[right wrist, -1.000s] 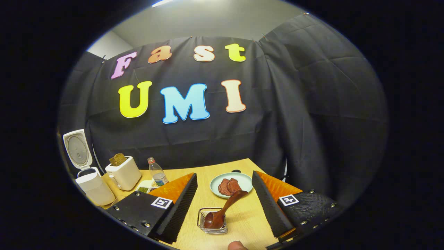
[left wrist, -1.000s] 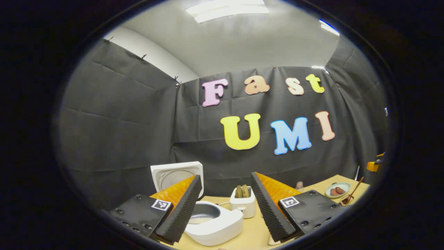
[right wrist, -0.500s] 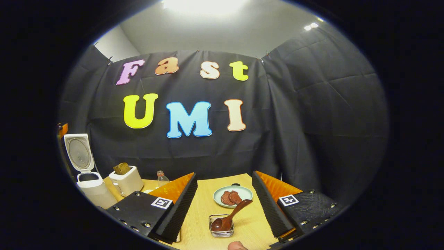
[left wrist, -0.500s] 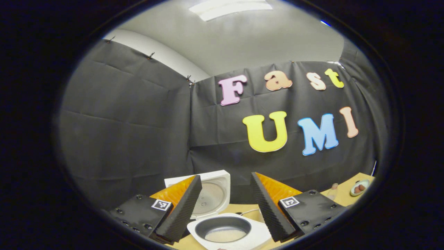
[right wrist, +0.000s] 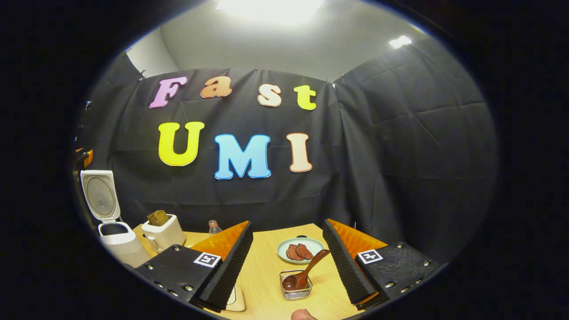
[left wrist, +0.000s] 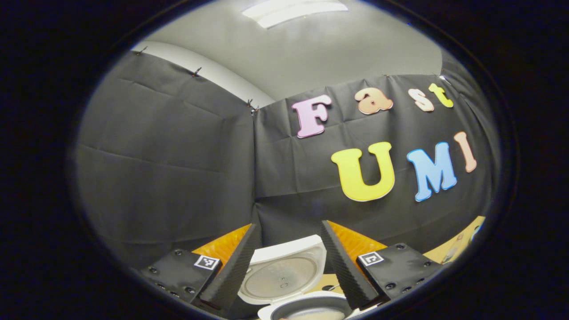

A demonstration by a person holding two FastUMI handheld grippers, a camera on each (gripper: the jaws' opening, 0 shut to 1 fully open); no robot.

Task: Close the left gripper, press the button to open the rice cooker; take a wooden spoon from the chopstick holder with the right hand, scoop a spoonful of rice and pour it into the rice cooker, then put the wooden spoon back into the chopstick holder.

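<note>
The white rice cooker (left wrist: 306,306) stands with its lid (left wrist: 284,273) raised, low between the fingers of my left gripper (left wrist: 289,224), which is open and holds nothing. The pot rim shows at the bottom edge with pale rice inside. In the right gripper view the same cooker (right wrist: 116,238) sits at the far left with its lid (right wrist: 101,195) up. The wooden spoon (right wrist: 307,272) leans bowl-down in the wire chopstick holder (right wrist: 295,289) on the table, just ahead of my open right gripper (right wrist: 287,222) and apart from both fingers.
A white toaster (right wrist: 162,231) with bread and a small bottle (right wrist: 214,226) stand right of the cooker. A pale plate (right wrist: 284,253) with reddish slices lies behind the holder. A pale flat item (right wrist: 235,300) lies by the left finger. A fingertip (right wrist: 303,314) shows at the bottom edge.
The left gripper view has swung left and closer to the cooker; the toaster and plate have slid out. The right gripper has tilted up and drawn back slightly from the spoon in its holder.
</note>
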